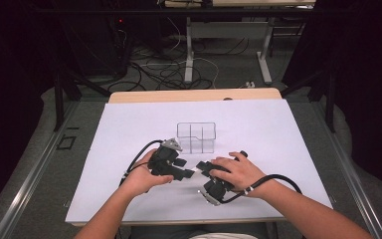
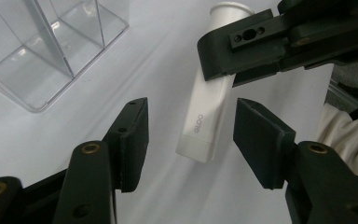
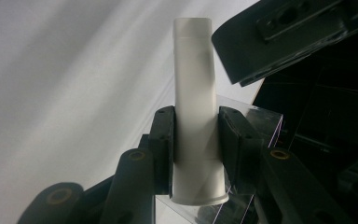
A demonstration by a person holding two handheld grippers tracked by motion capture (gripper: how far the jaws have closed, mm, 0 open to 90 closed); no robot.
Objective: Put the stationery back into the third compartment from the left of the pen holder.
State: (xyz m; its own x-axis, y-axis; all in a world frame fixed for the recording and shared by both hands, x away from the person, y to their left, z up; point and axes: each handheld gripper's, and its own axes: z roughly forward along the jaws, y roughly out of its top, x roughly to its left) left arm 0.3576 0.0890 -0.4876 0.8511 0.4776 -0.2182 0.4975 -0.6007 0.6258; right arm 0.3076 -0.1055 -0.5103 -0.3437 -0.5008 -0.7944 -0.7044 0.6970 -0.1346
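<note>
1. Dark curtains ring the room; loose cables (image 1: 164, 74) sprawl on the grey floor beyond the table.
2. White sheeting (image 1: 258, 129) covers the tabletop, with a clear divided box (image 1: 196, 137) near its middle.
3. Right gripper (image 3: 196, 140) is clamped on a white tube (image 3: 196, 116), held off the sheet just in front of the box.
4. Left gripper (image 2: 191, 135) stands spread wide, its jaws either side of the tube's lower end without touching.

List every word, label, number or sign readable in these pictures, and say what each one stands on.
"GLOO": grey letters running lengthwise on the side of the white glue stick, near its capped end, read in the left gripper view.
The right gripper is shut on the glue stick, and no print can be read on the side it shows.
The clear divided box carries no lettering that I can make out.
Nothing else is legible.
</note>
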